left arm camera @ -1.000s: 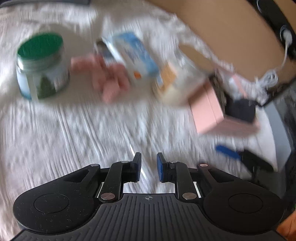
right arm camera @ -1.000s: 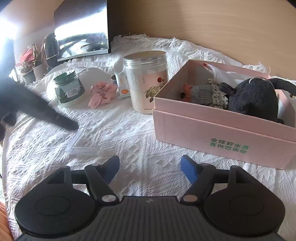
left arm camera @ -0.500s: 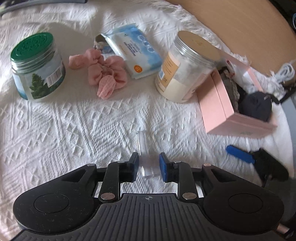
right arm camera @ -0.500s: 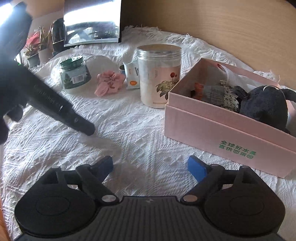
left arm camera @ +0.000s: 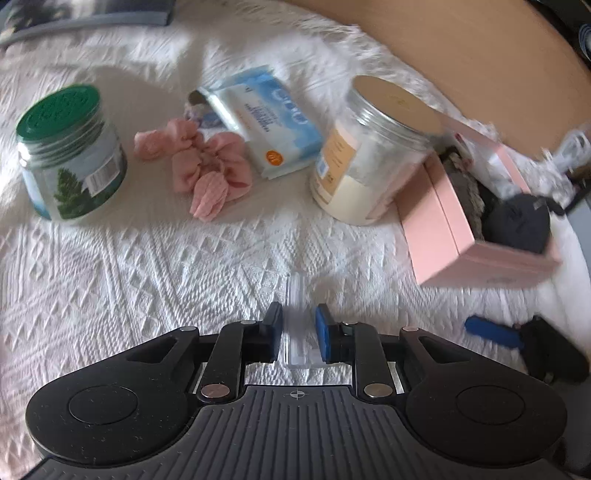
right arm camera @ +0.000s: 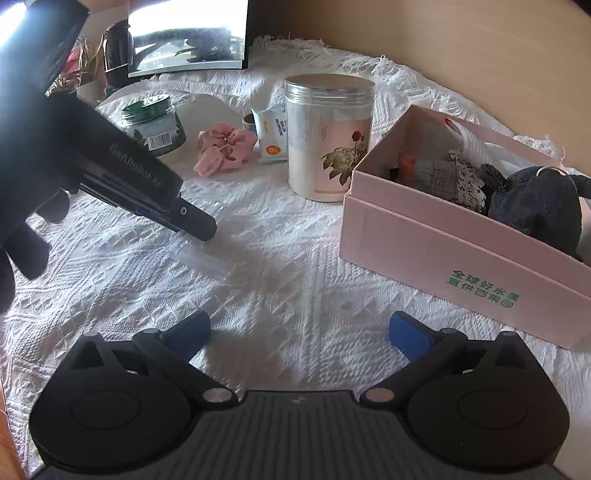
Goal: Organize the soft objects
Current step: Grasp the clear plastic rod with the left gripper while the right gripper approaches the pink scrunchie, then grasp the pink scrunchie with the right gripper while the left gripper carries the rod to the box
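The pink scrunchie (left arm camera: 207,173) lies loose on the white woven cloth (left arm camera: 147,266), between the green-lidded jar (left arm camera: 68,155) on its left and the blue wipes pack (left arm camera: 266,118) behind it to the right. Further right stand a tall clear jar (left arm camera: 373,147) and the pink box (left arm camera: 465,236), which holds a dark plush toy (left arm camera: 517,221).

Only the left wrist view shows the left tool (left arm camera: 297,328) from behind: its jaws have just been closing and now stand narrow, with a small clear plastic case (left arm camera: 296,325) between them; small gaps show beside the case, so the pads do not press it. Only the right wrist view shows the green print on the box front, the rose label on the tall jar and a dark screen (right arm camera: 188,35) with potted plants (right arm camera: 79,70) at the back.

The right tool (right arm camera: 299,332) has just been opening and gapes wide and empty over the cloth, which covers the counter and ends in a fringe before a tan wall (right arm camera: 461,48).
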Motion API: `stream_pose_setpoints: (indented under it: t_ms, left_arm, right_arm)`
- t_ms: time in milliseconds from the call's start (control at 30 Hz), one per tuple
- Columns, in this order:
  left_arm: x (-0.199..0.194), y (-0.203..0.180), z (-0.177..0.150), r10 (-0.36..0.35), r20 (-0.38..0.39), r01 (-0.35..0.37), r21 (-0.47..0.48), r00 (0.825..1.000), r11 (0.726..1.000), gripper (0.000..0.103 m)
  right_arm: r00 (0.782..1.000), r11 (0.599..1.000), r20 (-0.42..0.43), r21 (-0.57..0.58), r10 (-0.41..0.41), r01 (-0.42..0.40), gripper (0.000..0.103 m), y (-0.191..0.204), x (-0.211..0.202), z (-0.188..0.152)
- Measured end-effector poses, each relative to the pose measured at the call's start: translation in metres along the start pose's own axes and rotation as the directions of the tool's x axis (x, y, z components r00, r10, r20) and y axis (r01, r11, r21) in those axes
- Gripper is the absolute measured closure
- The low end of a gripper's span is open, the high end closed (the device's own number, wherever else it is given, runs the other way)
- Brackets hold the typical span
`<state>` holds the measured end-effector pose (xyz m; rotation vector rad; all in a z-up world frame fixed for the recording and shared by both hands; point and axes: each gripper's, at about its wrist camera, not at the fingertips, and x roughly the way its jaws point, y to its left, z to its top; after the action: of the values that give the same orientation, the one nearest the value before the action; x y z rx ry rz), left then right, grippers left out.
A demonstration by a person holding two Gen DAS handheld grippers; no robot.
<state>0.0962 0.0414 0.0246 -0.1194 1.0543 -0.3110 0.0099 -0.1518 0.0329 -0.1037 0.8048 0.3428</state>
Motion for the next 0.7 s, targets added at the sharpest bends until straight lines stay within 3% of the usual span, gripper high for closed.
stream_pose_setpoints:
  t_ms: [233, 300, 367, 500, 633, 700]
  left_arm:
    - [-0.002, -0.022, -0.014, 0.074, 0.031, -0.077, 0.133, 0.997, 0.988, 0.081]
    - [-0.005, -0.025, -0.018, 0.085, 0.043, -0.091, 0.175, 0.995, 0.980, 0.086]
    - [-0.011, -0.016, -0.021, 0.034, 0.057, -0.042, 0.146, 0.998, 0.988, 0.088]
    - [-0.035, 0.015, -0.021, 0.029, 0.111, -0.038, 0.078, 0.993, 0.996, 0.088]
    - [-0.062, 0.057, -0.019, 0.056, 0.150, -0.057, 0.001, 0.987, 0.998, 0.088]
    - [-0.073, 0.080, -0.018, 0.069, 0.166, -0.064, -0.040, 0.984, 0.997, 0.088]
  right_arm:
    - [1.000, 1.000, 0.002, -0.021, 0.009, -0.009, 0.000, 0.002, -0.002, -0.002]
    - [1.000, 1.000, 0.000, -0.019, 0.005, -0.005, 0.001, 0.002, -0.002, -0.002]
    - [1.000, 1.000, 0.001, -0.011, -0.003, 0.003, 0.011, 0.003, -0.006, 0.000]
    - [0.999, 0.999, 0.042, -0.040, -0.009, 0.011, 0.024, 0.015, -0.014, 0.020]
    - [0.995, 0.994, 0.100, -0.112, 0.020, -0.009, 0.049, 0.042, -0.010, 0.067]
    - [0.995, 0.993, 0.091, -0.116, 0.038, -0.027, 0.050, 0.056, 0.005, 0.095]
